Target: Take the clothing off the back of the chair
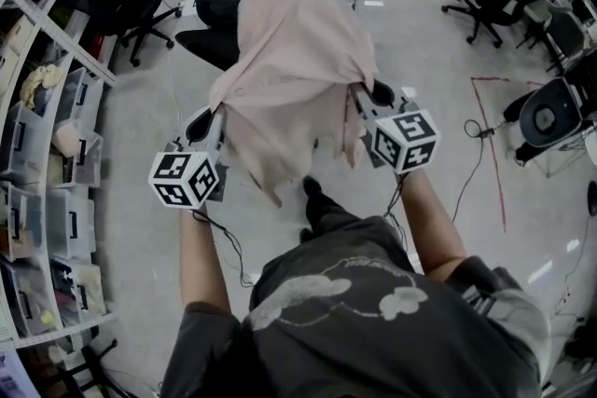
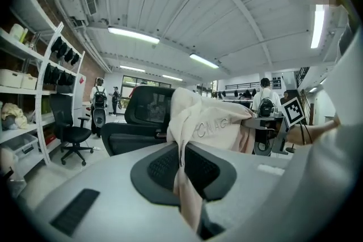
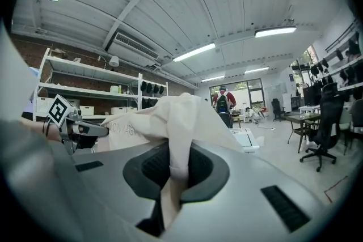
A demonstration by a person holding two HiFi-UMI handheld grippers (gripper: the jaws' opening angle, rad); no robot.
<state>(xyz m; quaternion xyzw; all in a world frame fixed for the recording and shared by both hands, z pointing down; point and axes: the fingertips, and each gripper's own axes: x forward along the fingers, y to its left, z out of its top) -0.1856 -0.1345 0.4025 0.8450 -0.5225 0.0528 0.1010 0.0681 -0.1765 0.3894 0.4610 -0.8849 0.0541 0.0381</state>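
Now well into the lifting step, by the look of it. Holding the clothing [image 1: 289,79] up at the centre of the head view, slung between the left gripper [image 1: 213,121] at its lower left edge and the right gripper [image 1: 366,100] at its lower right edge. Clamped tight on both sides. Down the left gripper view, jaws pinched on a fold of the pale pink clothing [image 2: 190,190], with the rest bunched up towards the middle of the frame. Same in the right gripper view, with a doubled strip of the clothing [image 3: 170,178] squeezed between the pads. Hanging as a loose bundle, with a ragged tail drooping towards the lower centre of the head view.

Judged as nearly clear of the black chair [image 1: 213,9], parked at the upper left of the bundle in the head view and just behind it in the left gripper view. Next calls for drawing both grippers back and up together, without loosening either pinch, to bring the far hem right off the backrest.

Cannot tell whether that far hem touches the backrest, being covered by the bundle itself in the head view. Right half of the chair hidden the same way. Lettering on the fabric too faint to read with any confidence in either gripper view. Jaw tips in the head view buried under fabric.
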